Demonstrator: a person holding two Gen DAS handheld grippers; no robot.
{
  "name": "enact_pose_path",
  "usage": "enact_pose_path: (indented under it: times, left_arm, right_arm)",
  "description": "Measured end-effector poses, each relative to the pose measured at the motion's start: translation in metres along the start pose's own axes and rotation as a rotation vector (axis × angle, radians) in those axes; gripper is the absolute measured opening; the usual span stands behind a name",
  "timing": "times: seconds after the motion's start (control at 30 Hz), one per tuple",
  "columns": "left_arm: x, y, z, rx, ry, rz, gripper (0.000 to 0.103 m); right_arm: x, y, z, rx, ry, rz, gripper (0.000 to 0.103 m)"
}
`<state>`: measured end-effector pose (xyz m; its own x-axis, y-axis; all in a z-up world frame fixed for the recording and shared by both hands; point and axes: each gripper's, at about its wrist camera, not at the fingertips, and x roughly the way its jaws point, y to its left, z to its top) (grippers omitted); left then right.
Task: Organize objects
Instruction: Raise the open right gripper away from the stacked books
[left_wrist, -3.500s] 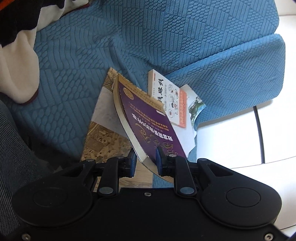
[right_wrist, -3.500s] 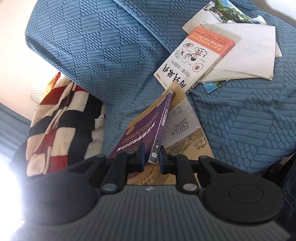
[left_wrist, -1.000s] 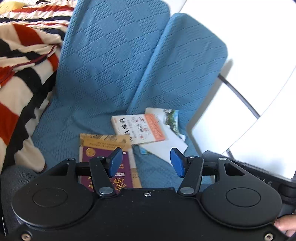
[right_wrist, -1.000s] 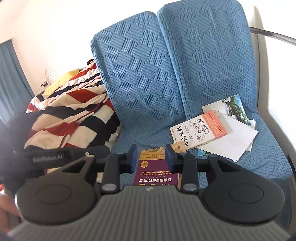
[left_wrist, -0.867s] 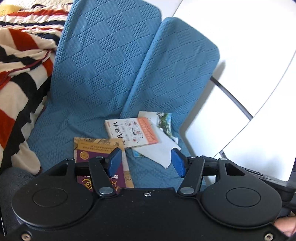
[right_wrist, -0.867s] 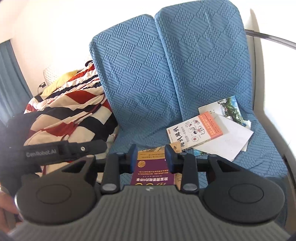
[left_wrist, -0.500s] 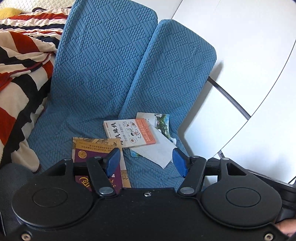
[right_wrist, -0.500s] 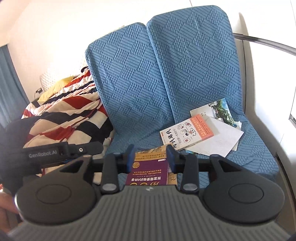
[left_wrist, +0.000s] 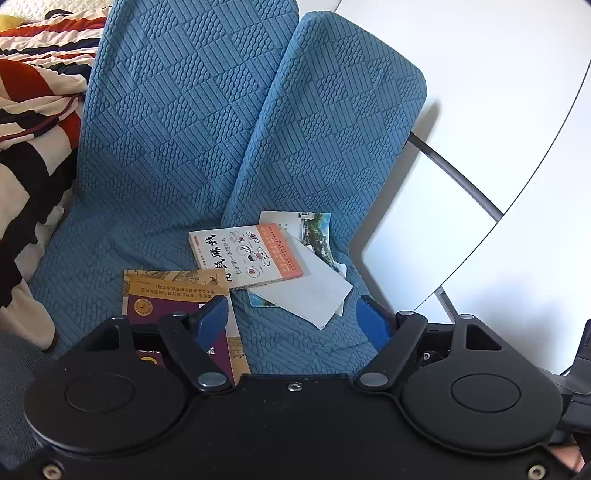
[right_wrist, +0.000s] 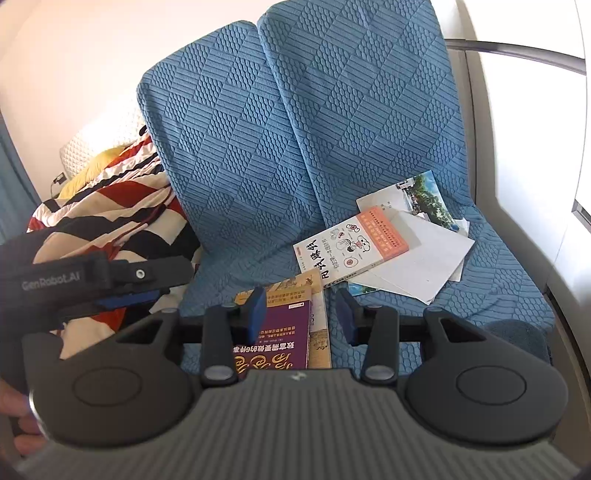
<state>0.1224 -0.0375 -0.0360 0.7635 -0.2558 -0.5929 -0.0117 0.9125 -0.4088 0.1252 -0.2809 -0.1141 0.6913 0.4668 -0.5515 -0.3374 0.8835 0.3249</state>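
So the purple glossy paperback with gold lettering (right_wrist: 279, 332) is lying flat on a bigger tan picture-cover book (left_wrist: 173, 277), low and centre in both views, on the blue quilted fabric seat (right_wrist: 480, 295). Next up, I'd guess, is the white paperback with the orange band (left_wrist: 245, 254), which sits up and to the right of that stack, long axis running slantwise, overlapping a loose white paper sheet (left_wrist: 310, 291) and a glossy photo booklet (right_wrist: 424, 195).

The left gripper (left_wrist: 291, 321) has just been widening its jaws, nothing between them. The right gripper (right_wrist: 301, 314) is partly open and empty too. Neither looks clearly nearer. A striped red, black and cream blanket (right_wrist: 110, 206) is bunched at the left.
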Motion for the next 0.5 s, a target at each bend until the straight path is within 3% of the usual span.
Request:
enact_pose_path:
  times: [0.27,0.5]
  left_arm:
    - [0.017,0.016,0.01,-0.031,-0.019,0.018,0.08]
    - [0.041,0.028,0.015,-0.03,-0.021,0.037,0.09]
  right_arm:
    - [0.031,-0.006,0.0,0.014,0.018,-0.009,0.044]
    - [0.061,-0.013,0.0,0.04,0.027,-0.019,0.044]
